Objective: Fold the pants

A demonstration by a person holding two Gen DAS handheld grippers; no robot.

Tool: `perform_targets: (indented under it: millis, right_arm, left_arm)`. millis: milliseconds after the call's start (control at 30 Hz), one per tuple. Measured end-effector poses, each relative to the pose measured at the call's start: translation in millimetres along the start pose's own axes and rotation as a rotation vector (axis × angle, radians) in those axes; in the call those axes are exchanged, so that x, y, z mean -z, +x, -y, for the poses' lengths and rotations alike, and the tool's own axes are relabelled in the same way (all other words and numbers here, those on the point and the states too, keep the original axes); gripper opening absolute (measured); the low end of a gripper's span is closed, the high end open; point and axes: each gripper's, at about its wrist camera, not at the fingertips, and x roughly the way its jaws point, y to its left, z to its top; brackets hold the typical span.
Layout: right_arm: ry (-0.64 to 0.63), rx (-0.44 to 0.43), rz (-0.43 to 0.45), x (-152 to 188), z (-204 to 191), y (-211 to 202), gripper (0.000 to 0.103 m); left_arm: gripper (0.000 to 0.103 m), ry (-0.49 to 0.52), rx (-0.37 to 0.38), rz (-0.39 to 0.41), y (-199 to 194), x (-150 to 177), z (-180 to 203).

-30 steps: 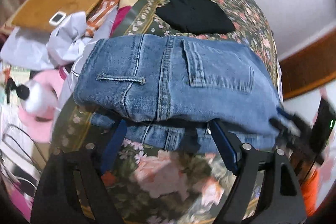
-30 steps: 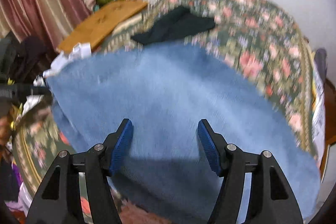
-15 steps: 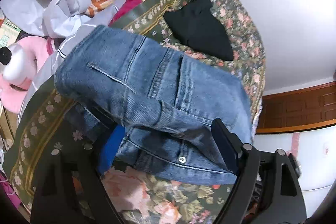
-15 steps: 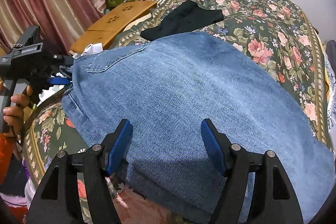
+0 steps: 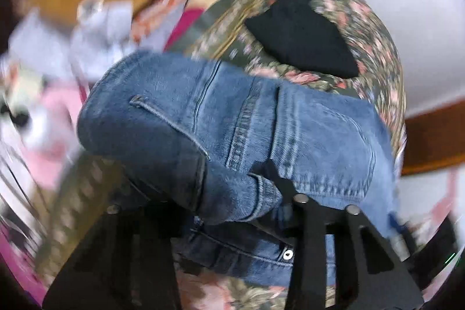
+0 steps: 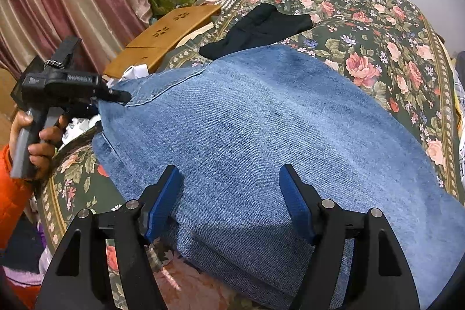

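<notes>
Closing in on the waistband since half a second ago, the left gripper (image 5: 232, 208) is now pinching a bunched fold of the jeans (image 5: 261, 135) at lower centre of its view; the left wrist picture is smearing with motion. Its fingers are clamped on denim, one finger (image 5: 279, 179) partly buried in the cloth, the other hidden.

Right gripper (image 6: 231, 193) is hovering at bottom centre of its view, fingers (image 6: 162, 199) spread wide and holding nothing, with the jeans leg lying flat beneath them.

Jeans are filling the middle of both frames, lying on the floral bedspread (image 6: 377, 28). A black garment (image 6: 261, 28) is lying just beyond them at upper centre; a wooden tray (image 6: 168, 34) is sitting at upper left.

Handling, as a guess: denim is heavy, fairly stiff for cloth, not slippery, not fragile, and creasing thickly. Best holds are looking like the waistband seam and the leg hem or outer edge, where the layers are thickest.
</notes>
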Motion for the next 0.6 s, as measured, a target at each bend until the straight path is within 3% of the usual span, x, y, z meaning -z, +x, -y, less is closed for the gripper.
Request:
perform_targets:
  millis: [133, 200, 267, 367, 500, 600]
  right_arm:
    - [0.036, -0.032, -0.014, -2.4, 6.6, -6.2, 0.067]
    - [0.055, -0.037, -0.021, -7.3, 9.4, -11.0, 0.066]
    - [0.077, -0.038, -0.004, -16.1, 12.6, -15.3, 0.066]
    - [0.09, -0.008, 0.012, -31.8, 16.2, -14.3, 0.066]
    - [0.075, 0.089, -0.013, -42.2, 20.7, 3.4, 0.066]
    - [0.056, 0.106, -0.077, -32.3, 25.1, 20.4, 0.067]
  left_arm:
    - [0.034, 0.244, -0.125, 0.182, -38.5, 19.5, 27.9]
    - [0.034, 0.323, -0.169, 0.22, -46.7, 29.6, 34.3]
    - [0.034, 0.34, -0.181, 0.178, -38.8, 34.9, 27.8]
    - [0.035, 0.303, -0.143, 0.053, -10.0, 40.4, 5.9]
    - [0.039, 0.293, -0.139, 0.04, -10.8, 43.5, 4.7]
    - [0.049, 0.319, -0.175, 0.045, -18.9, 47.2, 4.9]
